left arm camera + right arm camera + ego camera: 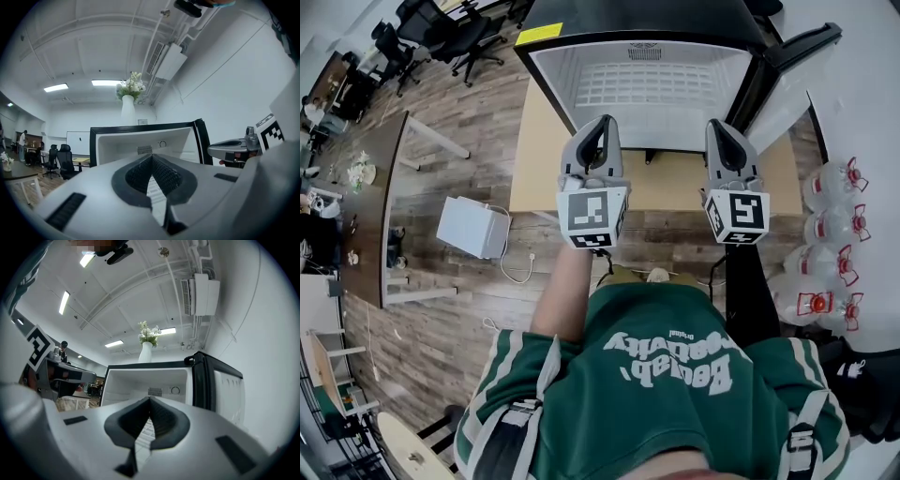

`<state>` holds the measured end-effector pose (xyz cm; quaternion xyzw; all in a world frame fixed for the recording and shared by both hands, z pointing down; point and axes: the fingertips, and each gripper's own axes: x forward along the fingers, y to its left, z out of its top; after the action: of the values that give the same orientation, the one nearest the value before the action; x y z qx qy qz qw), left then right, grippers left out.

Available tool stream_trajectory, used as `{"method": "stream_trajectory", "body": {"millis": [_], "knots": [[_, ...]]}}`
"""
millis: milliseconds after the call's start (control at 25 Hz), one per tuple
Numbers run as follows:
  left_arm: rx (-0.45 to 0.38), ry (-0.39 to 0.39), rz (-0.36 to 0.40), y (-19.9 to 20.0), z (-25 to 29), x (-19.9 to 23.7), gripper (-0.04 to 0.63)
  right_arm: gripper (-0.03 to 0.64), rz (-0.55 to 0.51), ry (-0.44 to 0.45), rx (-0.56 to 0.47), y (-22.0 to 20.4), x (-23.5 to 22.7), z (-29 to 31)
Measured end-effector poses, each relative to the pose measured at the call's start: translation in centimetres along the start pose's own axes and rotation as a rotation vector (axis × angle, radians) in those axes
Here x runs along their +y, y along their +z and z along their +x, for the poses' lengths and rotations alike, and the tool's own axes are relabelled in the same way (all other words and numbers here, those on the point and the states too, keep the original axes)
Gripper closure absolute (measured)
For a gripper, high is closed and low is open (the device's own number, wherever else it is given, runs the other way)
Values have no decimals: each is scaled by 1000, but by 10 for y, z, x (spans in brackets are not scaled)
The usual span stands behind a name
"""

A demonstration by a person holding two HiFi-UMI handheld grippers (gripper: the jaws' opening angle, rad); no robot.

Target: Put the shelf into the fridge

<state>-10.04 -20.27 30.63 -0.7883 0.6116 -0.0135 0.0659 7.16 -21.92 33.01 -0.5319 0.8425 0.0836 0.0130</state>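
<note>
The small black fridge (546, 70) stands open in front of me, its door (787, 66) swung out to the right. A white wire shelf (645, 86) lies inside its white cavity. Both grippers are raised side by side before the opening, apart from the fridge and the shelf. The left gripper (602, 124) is shut with its tips together and nothing between them (151, 157). The right gripper (719, 127) is also shut and empty (150, 400). Part of the shelf (146, 430) shows through the slit below the right jaws.
The fridge sits on a low wooden platform (534, 159). A white box (472, 227) with a cable is on the floor to the left. Several large water bottles (830, 244) stand at the right. A vase of flowers (129, 101) tops the fridge. A table (370, 197) and office chairs (441, 33) lie further left.
</note>
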Motion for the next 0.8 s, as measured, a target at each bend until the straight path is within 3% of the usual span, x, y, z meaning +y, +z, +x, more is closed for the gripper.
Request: {"method": "stream_trajectory", "body": {"millis": [160, 800], "knots": [[9, 22, -30, -1, 0, 7, 595, 612, 5, 2, -2, 1, 1, 0], [30, 56, -3, -11, 3, 17, 595, 612, 18, -1, -1, -3, -1, 0]]}}
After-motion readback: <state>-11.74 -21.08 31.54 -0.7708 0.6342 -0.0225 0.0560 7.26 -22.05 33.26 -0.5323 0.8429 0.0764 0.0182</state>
